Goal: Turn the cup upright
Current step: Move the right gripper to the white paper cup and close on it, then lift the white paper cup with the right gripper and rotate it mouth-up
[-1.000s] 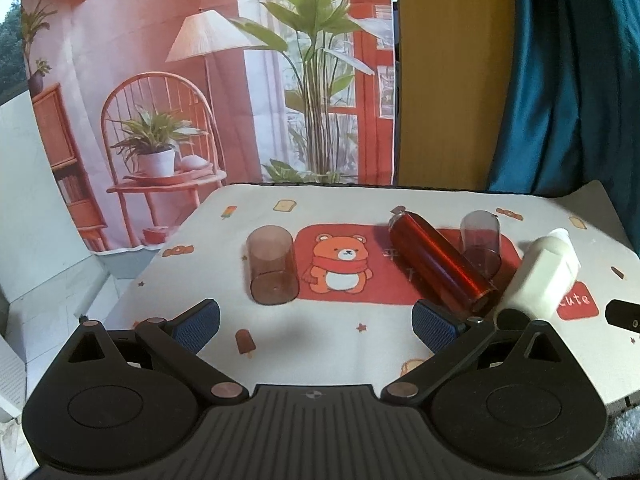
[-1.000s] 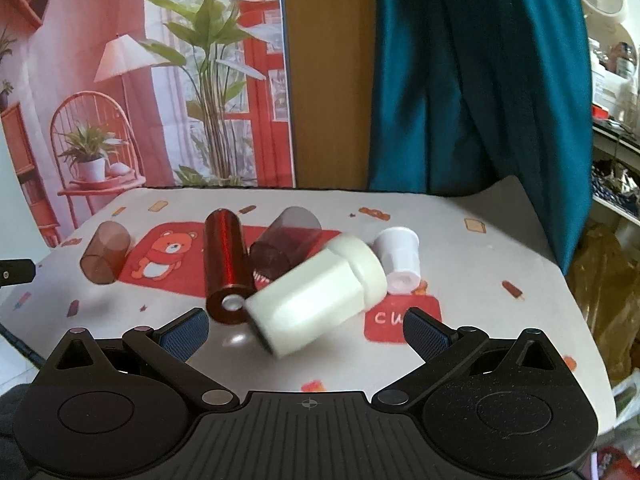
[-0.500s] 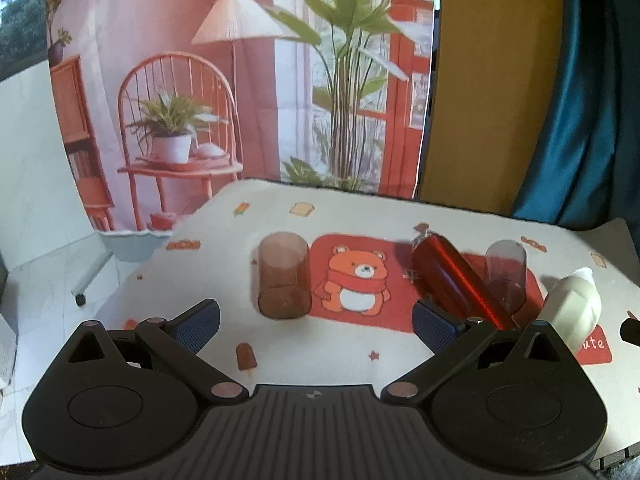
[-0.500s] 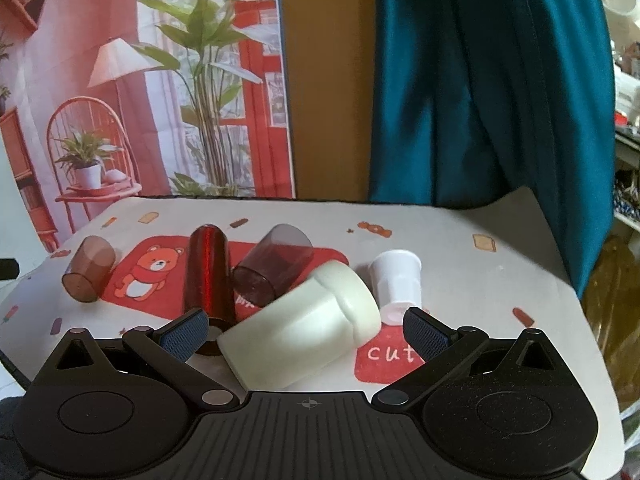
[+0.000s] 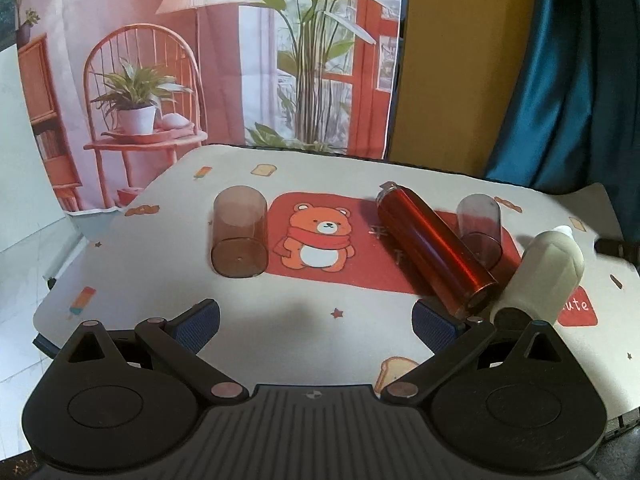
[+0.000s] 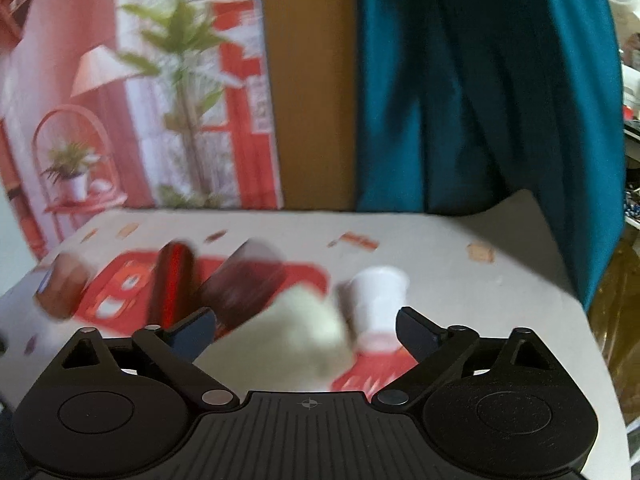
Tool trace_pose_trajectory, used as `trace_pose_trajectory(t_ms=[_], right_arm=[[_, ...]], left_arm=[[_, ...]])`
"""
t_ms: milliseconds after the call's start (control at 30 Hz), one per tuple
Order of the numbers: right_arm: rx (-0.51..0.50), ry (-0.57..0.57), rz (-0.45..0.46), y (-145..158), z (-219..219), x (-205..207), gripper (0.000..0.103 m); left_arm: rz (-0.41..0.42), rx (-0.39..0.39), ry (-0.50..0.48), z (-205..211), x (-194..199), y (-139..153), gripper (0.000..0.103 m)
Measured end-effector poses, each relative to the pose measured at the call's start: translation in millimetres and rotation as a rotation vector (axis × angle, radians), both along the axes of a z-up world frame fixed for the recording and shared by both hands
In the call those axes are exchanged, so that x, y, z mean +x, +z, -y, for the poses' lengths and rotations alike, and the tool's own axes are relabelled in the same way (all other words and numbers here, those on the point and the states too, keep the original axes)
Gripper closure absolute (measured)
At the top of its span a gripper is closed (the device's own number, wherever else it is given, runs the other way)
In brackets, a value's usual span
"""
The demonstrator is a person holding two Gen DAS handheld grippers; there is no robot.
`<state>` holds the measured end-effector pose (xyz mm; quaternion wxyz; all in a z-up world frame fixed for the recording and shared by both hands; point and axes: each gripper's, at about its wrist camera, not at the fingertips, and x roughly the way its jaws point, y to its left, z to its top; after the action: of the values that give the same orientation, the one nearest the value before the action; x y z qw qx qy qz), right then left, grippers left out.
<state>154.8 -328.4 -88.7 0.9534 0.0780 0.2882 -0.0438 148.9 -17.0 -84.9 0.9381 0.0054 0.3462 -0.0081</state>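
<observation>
Left wrist view: my left gripper [image 5: 316,322] hangs over the near edge of the bear-print mat [image 5: 320,312], its jaws spread wide and holding nothing. The brown cup [image 5: 240,237] lies on its side left of the printed bear, base toward me, well apart from the other items. To the right lie a red metallic bottle [image 5: 434,246], a smoky clear cup [image 5: 479,226] just behind it, and a cream bottle [image 5: 540,280] beside the red bottle's near end. I judge the step in hand to be the approach; which fallen cup is meant cannot be told from the task wording. For the brown cup, I would straddle its wall across the short axis, close gently, then rotate until the base sits flat on the mat. Right wrist view: this frame is motion-blurred. My right gripper [image 6: 306,330] is also fully spread and grips nothing; the cream bottle [image 6: 280,340] sits low between the jaws, contact not discernible. A small white cup [image 6: 378,300] stands mouth-down near the right jaw, the smoky cup [image 6: 244,284] and red bottle [image 6: 172,284] to the left.
</observation>
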Motion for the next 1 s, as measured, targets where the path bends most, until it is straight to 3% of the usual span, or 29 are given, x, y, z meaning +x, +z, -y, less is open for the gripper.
trace_pose_trajectory(t_ms=[133, 200, 567, 667, 733, 1000], right_arm=[[-0.026, -0.027, 0.005, -10, 30, 36, 0.03], [-0.029, -0.029, -0.015, -19, 42, 54, 0.035], [0.164, -0.082, -0.136, -74, 79, 100, 0.043], [0.247, -0.122, -0.151, -85, 87, 101, 0.052], [0.295, -0.129, -0.147, -92, 90, 98, 0.053], [0.324, -0.149, -0.164, -92, 96, 70, 0.054]], left_arm=[[-0.012, -0.014, 0.012, -3, 0, -4, 0.0], [-0.028, 0.002, 0.008, -1, 0, -9, 0.0], [-0.054, 0.013, -0.014, 7, -2, -14, 0.0], [-0.064, 0.023, -0.016, 10, -2, -17, 0.0], [-0.071, 0.025, -0.014, 9, -3, -18, 0.0], [-0.103, 0.002, -0.002, 5, -1, -21, 0.0]])
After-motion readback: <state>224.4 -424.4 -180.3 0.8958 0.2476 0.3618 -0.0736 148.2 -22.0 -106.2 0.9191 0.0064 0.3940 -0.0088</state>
